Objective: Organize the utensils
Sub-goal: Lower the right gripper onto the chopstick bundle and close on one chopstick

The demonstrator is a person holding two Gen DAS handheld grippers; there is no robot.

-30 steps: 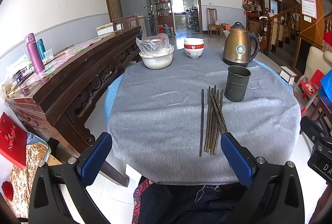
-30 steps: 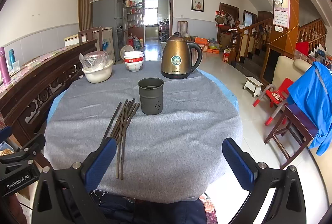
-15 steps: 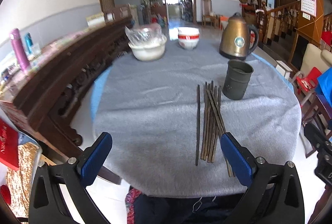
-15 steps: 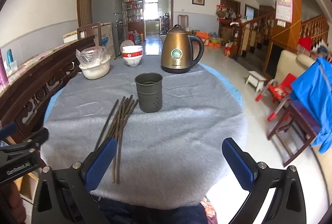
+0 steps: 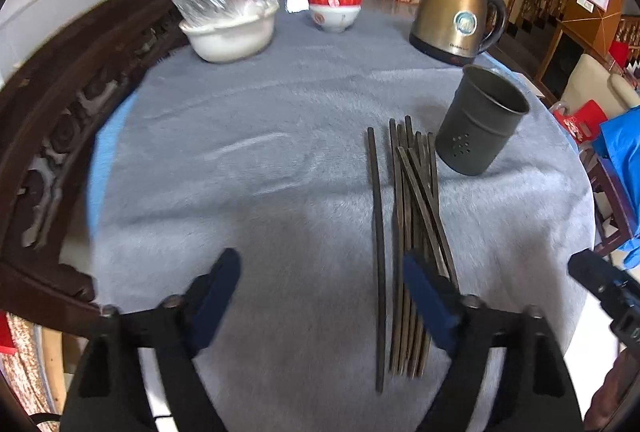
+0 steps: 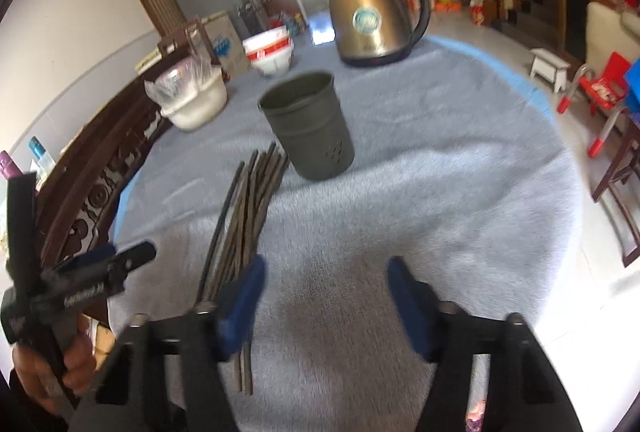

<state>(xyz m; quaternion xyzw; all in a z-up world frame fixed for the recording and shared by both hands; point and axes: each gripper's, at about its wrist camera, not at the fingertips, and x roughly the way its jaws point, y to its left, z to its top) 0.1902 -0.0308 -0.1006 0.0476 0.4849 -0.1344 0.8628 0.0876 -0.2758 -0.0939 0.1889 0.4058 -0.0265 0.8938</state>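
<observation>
Several dark chopsticks (image 5: 404, 232) lie in a loose bundle on the grey tablecloth, one stick a little apart to the left. A dark metal holder cup (image 5: 478, 124) stands upright just beyond their far ends. My left gripper (image 5: 320, 288) hovers over the cloth with jaws closing and nothing between them; its right finger (image 5: 430, 302) overlaps the bundle. In the right wrist view the chopsticks (image 6: 244, 216) run under the left finger (image 6: 240, 306) of my right gripper (image 6: 326, 292), whose jaws are closing on bare cloth. The cup (image 6: 308, 124) stands ahead.
At the table's far side stand a gold kettle (image 5: 456, 20), stacked red-and-white bowls (image 5: 334, 6) and a white bowl with a plastic bag (image 5: 228, 24). A carved wooden sideboard (image 5: 60, 104) runs along the left. Chairs and a blue garment (image 5: 622, 168) are at the right.
Both grippers moved forward and down over the table and tilted lower. Both sets of jaws narrowed. The chopsticks and cup now look larger and closer.
</observation>
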